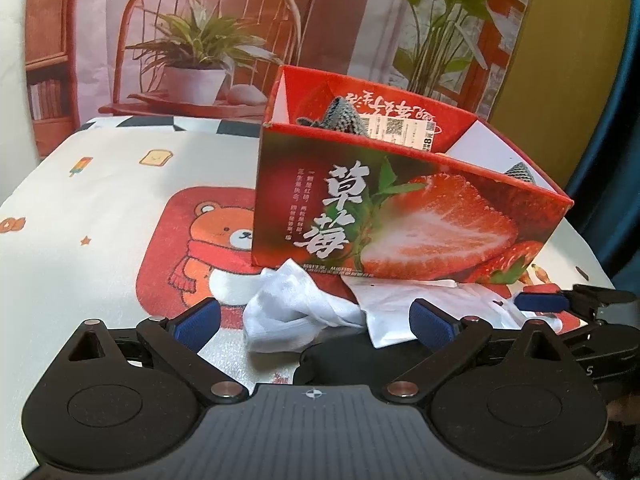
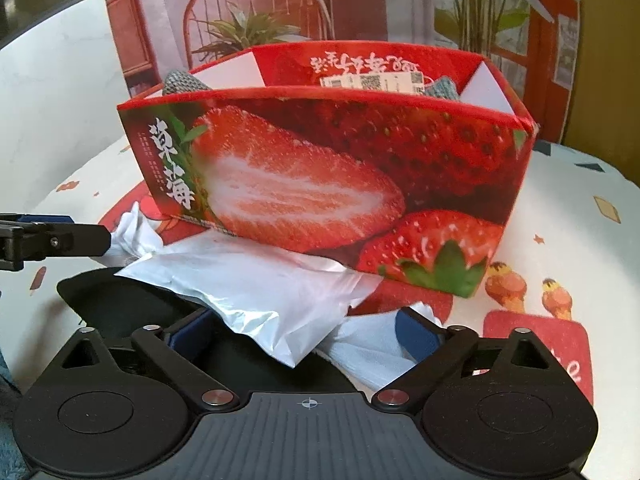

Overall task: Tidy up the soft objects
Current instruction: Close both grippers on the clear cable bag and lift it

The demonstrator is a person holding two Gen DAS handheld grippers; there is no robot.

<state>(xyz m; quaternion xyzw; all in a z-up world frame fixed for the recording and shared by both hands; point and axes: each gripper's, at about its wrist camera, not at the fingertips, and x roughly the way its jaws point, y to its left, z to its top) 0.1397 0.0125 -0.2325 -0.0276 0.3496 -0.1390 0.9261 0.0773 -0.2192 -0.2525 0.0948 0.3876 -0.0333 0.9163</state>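
Note:
A red strawberry-print box (image 1: 400,216) (image 2: 320,168) stands on the table with grey knitted pieces (image 1: 340,118) (image 2: 182,82) poking out of it. Against its front lie a crumpled white cloth (image 1: 296,308) (image 2: 372,352), a white plastic pouch (image 1: 400,316) (image 2: 256,292) and a black soft item (image 1: 340,356) (image 2: 120,304). My left gripper (image 1: 316,324) is open, its blue pads wide apart around the cloth and the pouch's corner. My right gripper (image 2: 302,334) is open around the pouch and the cloth; the cloth laps over its right pad (image 2: 420,340).
The table wears a white cartoon-print cloth (image 1: 100,200) with a red bear patch. One right gripper finger (image 1: 540,302) shows at the right edge of the left wrist view; a left gripper finger (image 2: 52,236) shows at the left of the right wrist view. A printed backdrop hangs behind.

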